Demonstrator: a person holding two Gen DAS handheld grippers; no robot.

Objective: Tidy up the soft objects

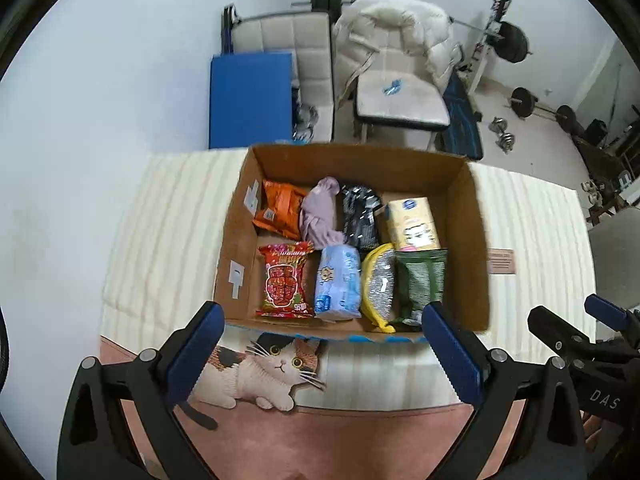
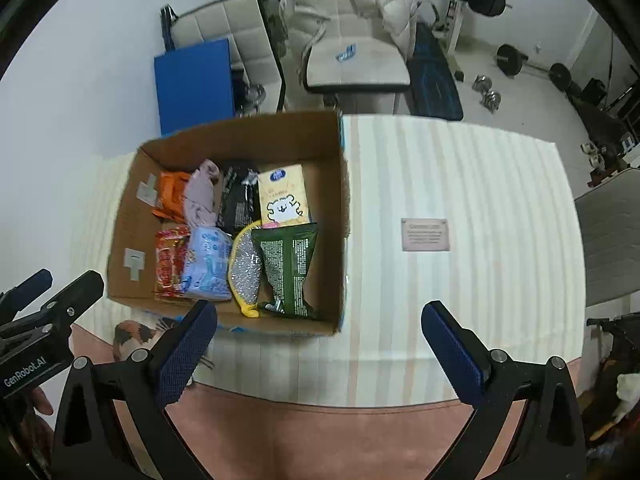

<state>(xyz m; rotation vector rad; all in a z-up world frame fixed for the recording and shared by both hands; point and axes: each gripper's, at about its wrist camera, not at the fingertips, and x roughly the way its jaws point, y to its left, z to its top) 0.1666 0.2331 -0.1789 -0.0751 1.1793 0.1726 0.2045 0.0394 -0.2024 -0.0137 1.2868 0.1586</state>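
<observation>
left gripper (image 1: pixel 320 344) released, empty, lower frame | right gripper (image 2: pixel 320 340) released, empty, lower frame | cardboard box (image 1: pixel 472 248) mid-frame, packed: red snack bag (image 1: pixel 285 280), green packet (image 2: pixel 290 268)

A home room: padded chairs (image 1: pixel 304 60), barbell weights (image 1: pixel 524 102), striped tablecloth (image 2: pixel 460 200).

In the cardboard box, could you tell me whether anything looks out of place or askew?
Mostly tidy, in two rows. Only the yellow-rimmed silver pouch in the cardboard box stands on edge, wedged between the blue pack and green packet.
</observation>
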